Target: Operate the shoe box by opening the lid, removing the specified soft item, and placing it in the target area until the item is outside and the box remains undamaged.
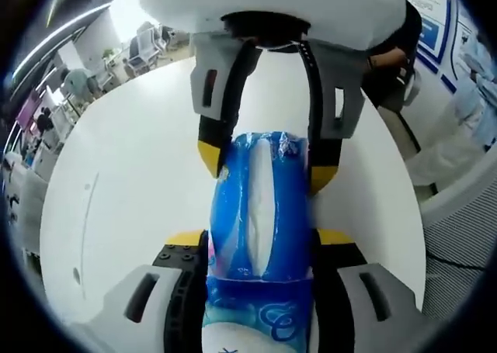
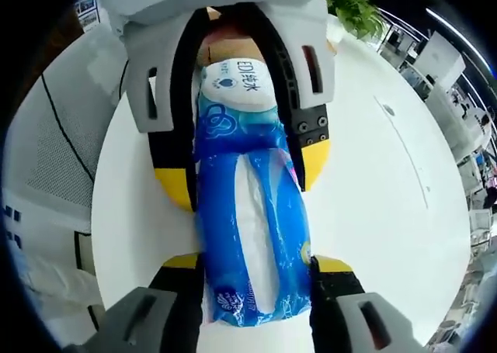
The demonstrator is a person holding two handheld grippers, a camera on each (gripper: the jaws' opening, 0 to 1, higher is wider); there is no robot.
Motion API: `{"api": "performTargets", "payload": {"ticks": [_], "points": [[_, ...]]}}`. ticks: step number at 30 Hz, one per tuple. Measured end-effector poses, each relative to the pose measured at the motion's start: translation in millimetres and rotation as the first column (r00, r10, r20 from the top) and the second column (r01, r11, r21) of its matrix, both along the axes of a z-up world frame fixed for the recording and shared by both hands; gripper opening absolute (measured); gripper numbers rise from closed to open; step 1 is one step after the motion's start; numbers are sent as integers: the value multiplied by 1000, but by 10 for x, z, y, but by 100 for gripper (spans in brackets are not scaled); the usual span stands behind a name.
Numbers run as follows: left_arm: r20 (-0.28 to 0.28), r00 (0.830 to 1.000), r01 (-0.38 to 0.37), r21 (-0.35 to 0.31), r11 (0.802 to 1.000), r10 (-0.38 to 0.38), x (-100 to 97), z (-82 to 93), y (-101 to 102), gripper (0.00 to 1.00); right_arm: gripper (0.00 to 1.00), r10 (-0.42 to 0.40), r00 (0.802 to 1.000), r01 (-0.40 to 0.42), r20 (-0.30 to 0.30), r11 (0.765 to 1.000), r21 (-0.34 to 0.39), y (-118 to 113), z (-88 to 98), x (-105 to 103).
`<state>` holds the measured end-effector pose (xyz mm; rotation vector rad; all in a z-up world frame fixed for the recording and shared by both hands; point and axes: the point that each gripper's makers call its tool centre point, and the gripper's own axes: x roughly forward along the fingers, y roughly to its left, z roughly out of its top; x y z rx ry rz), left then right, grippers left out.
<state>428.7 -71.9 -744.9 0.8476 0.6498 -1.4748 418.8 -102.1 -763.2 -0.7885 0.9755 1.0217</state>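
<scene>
The blue tissue pack (image 2: pixel 252 213) is held above the round white tabletop (image 2: pixel 380 198), well inside its edge, spanning the gap between both grippers. The right gripper (image 2: pixel 256 283) is clenched on one end of the pack; the left gripper (image 1: pixel 260 252) is clenched on the other, jaws pressing the film on both sides. No shoe box is in view, so the pack is judged to be already out, with placement the step in hand.

To do this step well:
- Lower both ends together so the pack stays level and the soft film does not buckle.
- Set it flat on the tabletop before releasing either gripper.
- Open one gripper first, then the other, drawing each straight back along the pack's length.

The right gripper view shows the pack's printed white label end, seated deep in the opposing gripper, and a green plant (image 2: pixel 353 8) beyond the far table edge. The left gripper view shows the pack's central white seam and, probably, office chairs (image 1: pixel 144 46) past the table edge; that area is small and distorted.
</scene>
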Motion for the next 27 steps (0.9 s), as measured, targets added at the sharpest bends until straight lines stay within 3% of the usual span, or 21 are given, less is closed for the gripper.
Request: {"api": "performTargets", "payload": {"ticks": [15, 27], "points": [[18, 1000, -9, -55, 998, 10, 14, 269, 181, 54, 51, -60, 998, 59, 17, 995, 85, 154, 287, -1], [-29, 991, -133, -127, 983, 130, 143, 446, 480, 54, 49, -126, 991, 120, 37, 982, 149, 248, 420, 19]]}}
